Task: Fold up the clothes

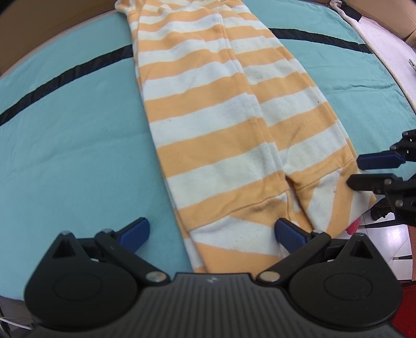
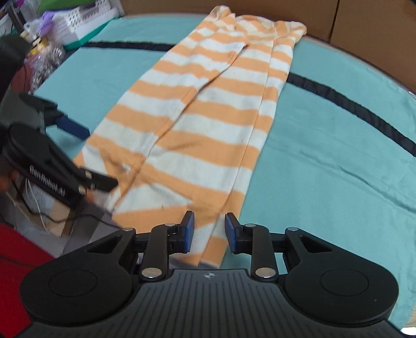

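Observation:
An orange-and-white striped garment [image 1: 208, 124] lies lengthwise and flat on a teal table cover [image 1: 72, 145], with its near hem at the table's front edge. My left gripper [image 1: 212, 231] stands wide open over that hem, one pad on the teal cover and the other on the cloth. In the right wrist view the same garment [image 2: 208, 124] runs away from me. My right gripper [image 2: 210, 231] is open with a narrow gap, and the hem's corner lies between its pads without being pinched. The right gripper [image 1: 364, 171] also shows at the garment's right edge, and the left gripper [image 2: 88, 156] at its left edge.
A black band [image 1: 65, 72] crosses the teal cover. Cardboard boxes [image 2: 377, 23] stand behind the table. A white basket [image 2: 78, 18] and clutter sit at the far left. White fabric [image 1: 384, 44] lies at the far right. Floor and a red item [image 2: 15, 249] lie beyond the near edge.

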Tool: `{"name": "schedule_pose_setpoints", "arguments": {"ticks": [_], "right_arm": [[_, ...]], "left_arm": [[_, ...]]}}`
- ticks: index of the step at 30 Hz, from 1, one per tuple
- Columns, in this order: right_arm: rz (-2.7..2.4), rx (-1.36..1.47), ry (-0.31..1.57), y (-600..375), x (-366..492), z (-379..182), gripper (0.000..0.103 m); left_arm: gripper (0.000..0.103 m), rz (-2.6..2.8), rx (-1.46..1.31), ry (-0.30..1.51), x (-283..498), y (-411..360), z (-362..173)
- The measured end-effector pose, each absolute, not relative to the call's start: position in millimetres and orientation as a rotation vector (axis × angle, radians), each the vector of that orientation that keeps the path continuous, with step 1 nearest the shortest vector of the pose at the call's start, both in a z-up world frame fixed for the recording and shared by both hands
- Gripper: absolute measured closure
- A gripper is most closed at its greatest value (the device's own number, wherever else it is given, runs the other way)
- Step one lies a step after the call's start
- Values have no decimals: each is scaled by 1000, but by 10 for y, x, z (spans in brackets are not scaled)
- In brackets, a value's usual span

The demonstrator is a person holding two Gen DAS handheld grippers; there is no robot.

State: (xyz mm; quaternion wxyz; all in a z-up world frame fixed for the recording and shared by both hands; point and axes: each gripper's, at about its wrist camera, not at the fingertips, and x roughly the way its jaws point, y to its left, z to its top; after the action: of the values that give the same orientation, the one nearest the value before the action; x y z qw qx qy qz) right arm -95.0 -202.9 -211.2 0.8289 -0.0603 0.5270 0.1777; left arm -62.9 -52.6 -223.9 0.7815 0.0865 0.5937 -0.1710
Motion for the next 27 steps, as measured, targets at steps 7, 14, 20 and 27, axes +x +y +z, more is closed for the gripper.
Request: {"name": "schedule_pose_setpoints", "arguments": {"ticks": [7,14,20,27], "right_arm": [[375,-47,1022,-2007,-766,-1946,74],[416,-112,1060,-1898,-778,-2141,75],[368,-83,983,-1900,-462,-1991,70],[344,-142,1054,-1953,-148,-2135,68]], "left_arm": [[3,-392,218,1227,-704,-350,-2037],[2,-396,278,1237,-510,-454,-2181],[1,-406,273,1253,-489,-460,-2203],[1,-397,253,1275,-516,-411,-2208]]}}
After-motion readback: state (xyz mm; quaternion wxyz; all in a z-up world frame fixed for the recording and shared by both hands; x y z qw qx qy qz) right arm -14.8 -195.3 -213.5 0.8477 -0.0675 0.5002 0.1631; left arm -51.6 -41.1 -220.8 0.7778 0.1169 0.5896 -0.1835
